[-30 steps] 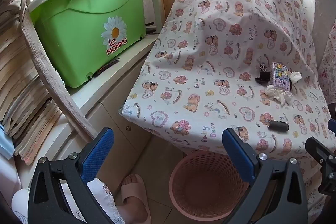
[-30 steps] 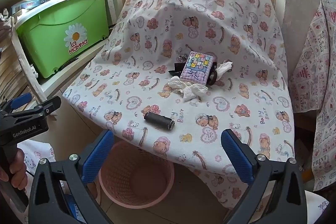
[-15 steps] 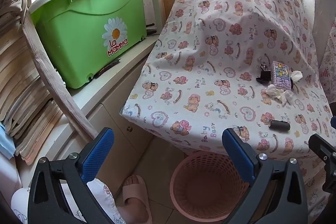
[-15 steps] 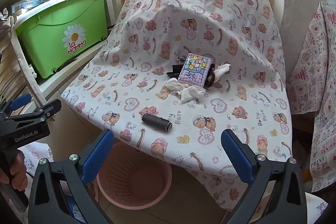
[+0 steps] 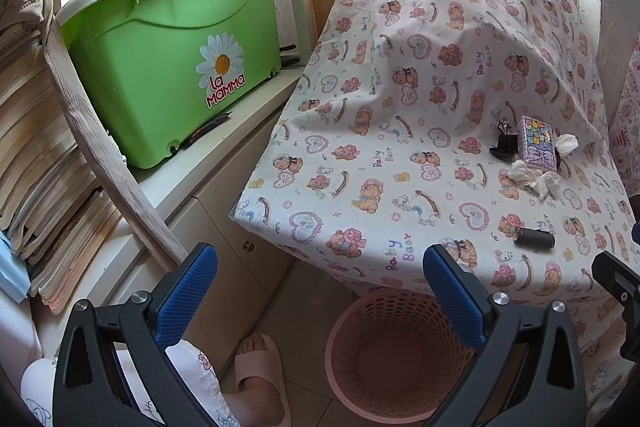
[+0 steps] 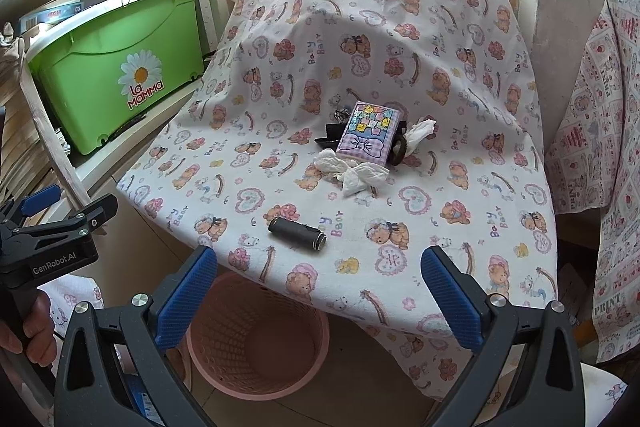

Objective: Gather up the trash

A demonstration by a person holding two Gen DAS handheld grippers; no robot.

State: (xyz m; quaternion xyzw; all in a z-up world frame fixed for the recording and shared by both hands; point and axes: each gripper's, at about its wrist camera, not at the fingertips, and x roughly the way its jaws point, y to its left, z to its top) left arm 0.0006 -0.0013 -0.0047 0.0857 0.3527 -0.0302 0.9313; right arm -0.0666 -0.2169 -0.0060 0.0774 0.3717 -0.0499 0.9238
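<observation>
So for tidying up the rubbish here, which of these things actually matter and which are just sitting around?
Part of the job:
- crumpled tissues
- small dark roll, possibly trash
- pink basket under the table edge
- left gripper and right gripper, both open

Just lying about:
- green tub
- patterned tissue pack
- black clip

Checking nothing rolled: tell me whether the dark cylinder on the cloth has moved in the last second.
No. The dark cylinder still lies beside the same Baby Bear lettering on the cloth.
</observation>
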